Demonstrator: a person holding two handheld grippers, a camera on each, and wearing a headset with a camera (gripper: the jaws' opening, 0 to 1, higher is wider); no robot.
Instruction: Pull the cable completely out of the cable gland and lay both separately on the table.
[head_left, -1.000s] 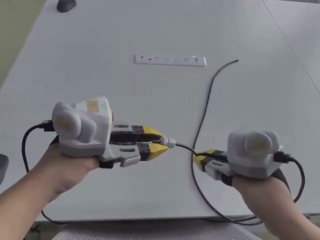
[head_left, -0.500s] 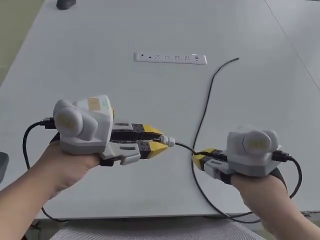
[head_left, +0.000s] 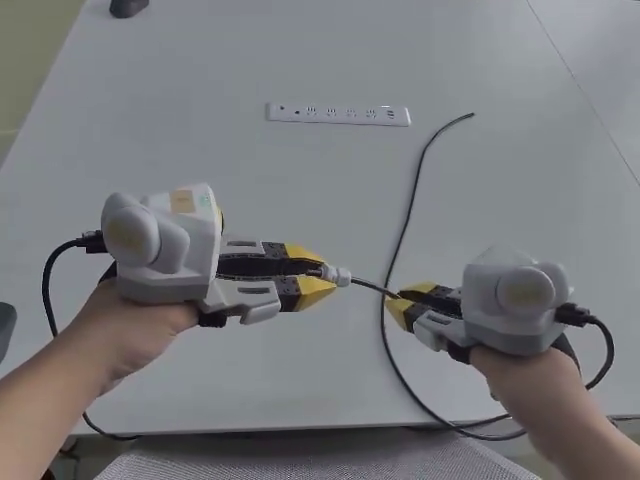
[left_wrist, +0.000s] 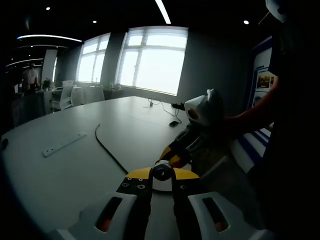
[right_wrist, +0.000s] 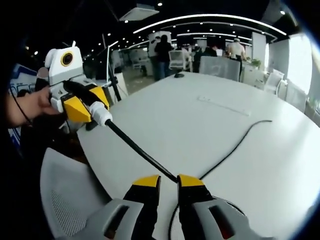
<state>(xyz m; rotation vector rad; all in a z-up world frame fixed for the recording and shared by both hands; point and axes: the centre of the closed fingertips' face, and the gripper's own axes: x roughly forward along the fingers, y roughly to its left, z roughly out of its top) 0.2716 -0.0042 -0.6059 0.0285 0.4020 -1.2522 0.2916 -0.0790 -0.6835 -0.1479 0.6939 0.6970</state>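
Gland (head_left: 340, 276): small, white, round-nosed plastic, pinched at the tips of L gripper (head_left: 318, 280), whose jaws are narrow and closed on it. It is held in the air over the table (head_left: 200, 130), lower centre of head view. Its rear part is hidden btw the yellow pads, so can't tell how much cable sits inside.

Cable (head_left: 405, 220): thin, black, smooth. It leaves the gland's nose and runs straight, clear of the table, to R gripper (head_left: 400, 303) at lower right. Those jaws are nearly together w/ the cable nipped btw the yellow tips. Contact is hard to read in head view, but R gripper view shows the cable entering the slit btw the tips. Behind the tips it is hidden by the gripper body.

A slack run lies on the table, from under R hand (head_left: 525, 385) near the front edge, curving up past R gripper's tips to a free end at upper right. Near the hand it mixes w/ the gripper's own black lead, and the two can't be told apart there.

Gripper bodies are grey-white moulded plastic w/ black jaw arms. L hand (head_left: 130, 335) wraps under its gripper.

Table is matt, pale grey, smooth. White power strip (head_left: 338, 113) lies flat at upper centre, near the cable's free end but apart from it. Dark rounded item (head_left: 128, 8) at top left is cut off by the frame edge. Grey mesh chair (head_left: 300, 462) shows along the bottom edge, partly cut off.
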